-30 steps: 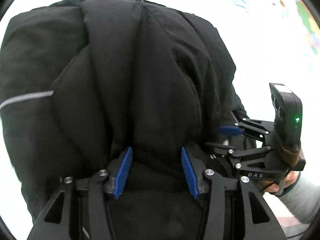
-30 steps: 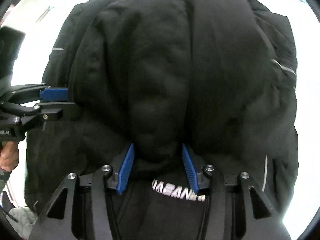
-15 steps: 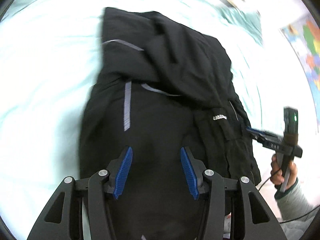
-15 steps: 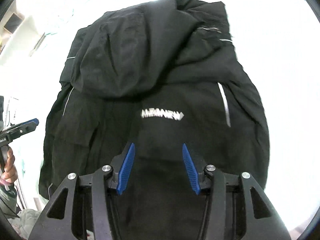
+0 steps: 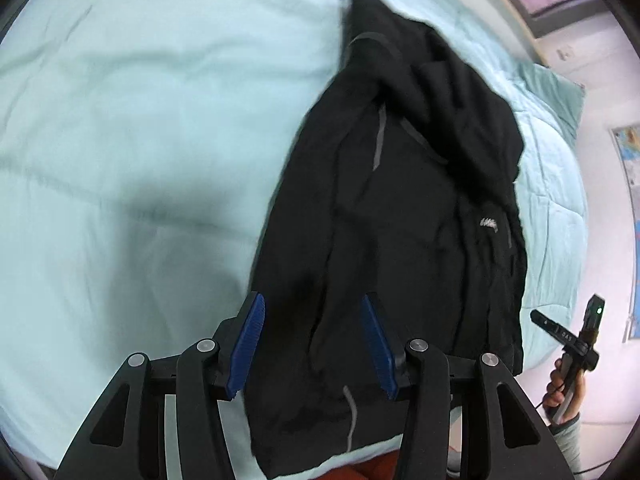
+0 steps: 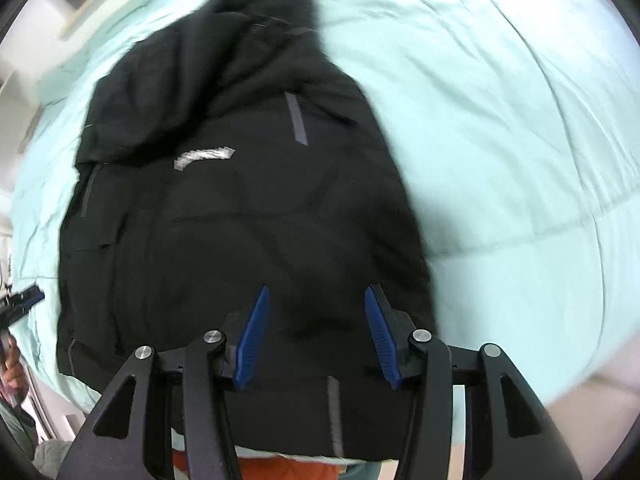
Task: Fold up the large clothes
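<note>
The black jacket (image 5: 400, 216) lies on the pale green bed (image 5: 140, 140), a long dark slab with its hood end bunched toward the far side and its near hem at the bed's front edge. It's narrow already, the sides apparently folded in, a grey stripe (image 6: 297, 122) and a white logo (image 6: 204, 157) showing on top.

The left gripper (image 5: 312, 344) hangs above the near hem with its jaws apart and nothing pinched between the blue pads (image 5: 249, 346); the cloth sits well below them. Same story on the right gripper (image 6: 316, 334): jaws apart, no fabric caught, the jacket simply passing underneath in view. Off at the frame edge the left view catches the right tool in the person's hand (image 5: 560, 390), clear of the garment.

So this reads as the gap between folds: lengthwise fold done, both tools free and backed off. Next, I'd judge, comes the crosswise fold. That calls for each gripper to drop onto a corner of the near hem, bite through all the padded layers, and carry it over toward the hood. Bulky fabric, so a shallow bite may slip.
</note>
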`<control>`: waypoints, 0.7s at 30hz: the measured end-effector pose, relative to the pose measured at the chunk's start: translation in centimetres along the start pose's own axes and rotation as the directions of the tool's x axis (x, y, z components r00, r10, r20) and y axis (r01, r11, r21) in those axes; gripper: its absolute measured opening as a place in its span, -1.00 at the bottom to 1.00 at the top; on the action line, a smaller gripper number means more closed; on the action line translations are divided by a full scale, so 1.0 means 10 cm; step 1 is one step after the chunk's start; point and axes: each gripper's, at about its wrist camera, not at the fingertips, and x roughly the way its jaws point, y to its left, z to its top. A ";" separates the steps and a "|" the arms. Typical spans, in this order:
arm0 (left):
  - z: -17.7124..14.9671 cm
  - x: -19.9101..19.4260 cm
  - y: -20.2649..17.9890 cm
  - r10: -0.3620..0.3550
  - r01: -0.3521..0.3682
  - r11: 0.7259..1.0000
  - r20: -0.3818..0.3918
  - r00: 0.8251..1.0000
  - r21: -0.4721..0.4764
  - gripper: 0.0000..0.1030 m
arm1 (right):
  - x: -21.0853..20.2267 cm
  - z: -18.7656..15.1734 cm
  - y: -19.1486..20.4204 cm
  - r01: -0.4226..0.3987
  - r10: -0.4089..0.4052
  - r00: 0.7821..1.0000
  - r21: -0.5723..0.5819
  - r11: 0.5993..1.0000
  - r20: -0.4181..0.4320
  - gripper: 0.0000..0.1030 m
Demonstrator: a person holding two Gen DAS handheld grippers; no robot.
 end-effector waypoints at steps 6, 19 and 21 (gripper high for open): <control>-0.26 0.30 0.31 -0.025 0.014 0.992 -0.092 0.995 -0.125 0.01 | 0.17 -0.21 -0.40 0.062 -0.057 0.996 0.071 0.996 -0.068 0.02; -0.54 0.38 0.13 -0.119 0.111 0.992 -0.129 0.984 -0.066 -0.12 | 0.35 -0.54 -0.80 -0.066 0.097 0.983 0.188 0.980 -0.158 0.14; -0.57 0.36 0.21 -0.151 0.136 0.985 -0.141 0.979 -0.108 -0.11 | 0.34 -0.58 -0.79 -0.103 0.134 0.976 0.176 0.979 -0.174 0.14</control>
